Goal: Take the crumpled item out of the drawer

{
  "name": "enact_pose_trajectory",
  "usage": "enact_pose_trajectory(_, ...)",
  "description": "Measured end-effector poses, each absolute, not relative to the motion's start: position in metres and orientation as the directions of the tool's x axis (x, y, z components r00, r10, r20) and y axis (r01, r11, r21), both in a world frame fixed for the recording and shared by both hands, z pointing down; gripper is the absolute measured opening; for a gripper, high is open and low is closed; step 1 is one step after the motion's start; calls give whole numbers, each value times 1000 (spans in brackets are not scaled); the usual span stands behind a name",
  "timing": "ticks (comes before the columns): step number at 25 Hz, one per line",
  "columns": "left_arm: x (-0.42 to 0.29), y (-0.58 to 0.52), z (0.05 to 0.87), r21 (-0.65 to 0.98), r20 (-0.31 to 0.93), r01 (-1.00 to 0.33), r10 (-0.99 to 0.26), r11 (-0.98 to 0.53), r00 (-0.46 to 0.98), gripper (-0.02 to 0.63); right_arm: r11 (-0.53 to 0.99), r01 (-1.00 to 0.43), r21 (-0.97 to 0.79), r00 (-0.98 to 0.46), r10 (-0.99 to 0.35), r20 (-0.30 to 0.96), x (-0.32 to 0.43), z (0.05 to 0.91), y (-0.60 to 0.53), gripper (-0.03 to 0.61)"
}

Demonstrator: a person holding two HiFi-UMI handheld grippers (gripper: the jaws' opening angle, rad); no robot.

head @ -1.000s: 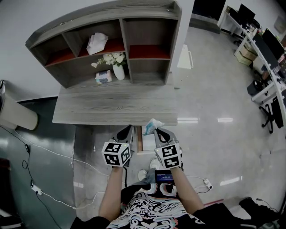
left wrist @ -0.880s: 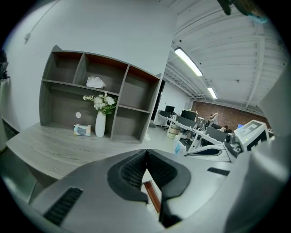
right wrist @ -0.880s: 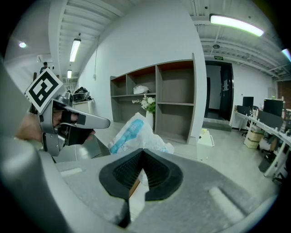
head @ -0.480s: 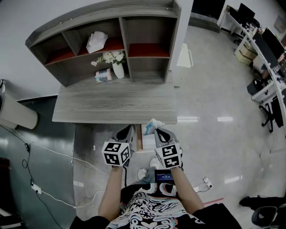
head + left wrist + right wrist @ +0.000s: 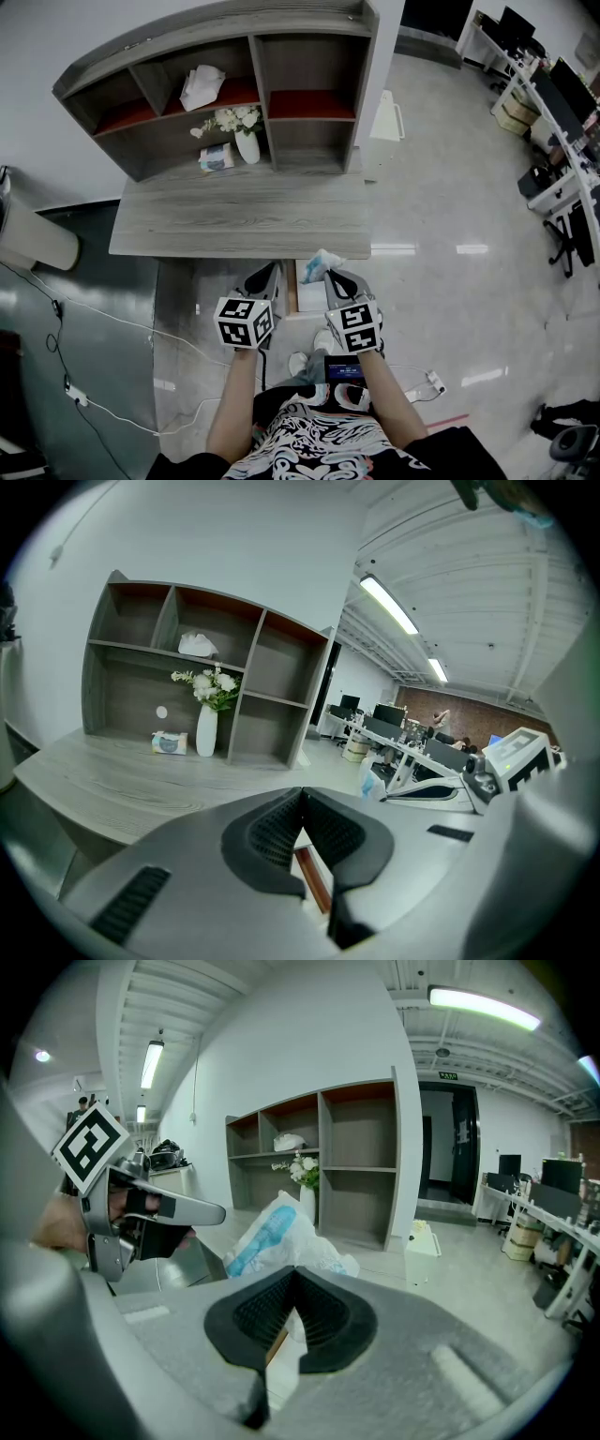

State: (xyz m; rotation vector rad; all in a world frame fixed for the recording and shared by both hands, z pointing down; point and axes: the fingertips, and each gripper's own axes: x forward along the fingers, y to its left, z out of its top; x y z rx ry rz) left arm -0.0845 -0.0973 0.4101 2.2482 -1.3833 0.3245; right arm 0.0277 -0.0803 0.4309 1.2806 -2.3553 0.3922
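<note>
The crumpled item [image 5: 317, 263] is a white wrapper with blue print, held just below the desk's front edge. My right gripper [image 5: 333, 274] is shut on its lower part; in the right gripper view the crumpled item [image 5: 279, 1234] bulges up above the closed pads. My left gripper [image 5: 270, 273] hangs level beside it, a little to the left, and is shut with nothing between its fingers [image 5: 281, 822]. The open drawer [image 5: 292, 292] shows as a brown-edged strip between the two grippers, its inside mostly hidden. In the left gripper view the drawer's wooden edge [image 5: 314, 878] lies under the jaws.
A grey wooden desk [image 5: 234, 225] carries a shelf unit [image 5: 309, 56] with a vase of flowers [image 5: 247, 142], a tissue box [image 5: 216, 159] and a white bundle [image 5: 202, 87]. Cables [image 5: 94, 319] and a power strip [image 5: 433, 382] lie on the glossy floor. Office desks [image 5: 553, 112] stand far right.
</note>
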Motion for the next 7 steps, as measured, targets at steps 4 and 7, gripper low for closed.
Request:
enact_pose_trajectory(4, -83, -97, 411, 271, 434, -885, -772, -379, 464, 6, 532, -846, -35, -476, -724, 499, 30, 434, -80, 7)
enact_pose_trajectory(7, -82, -96, 414, 270, 436, -884, -770, -382, 466, 7, 533, -845, -46, -483, -721, 496, 29, 434, -78, 6)
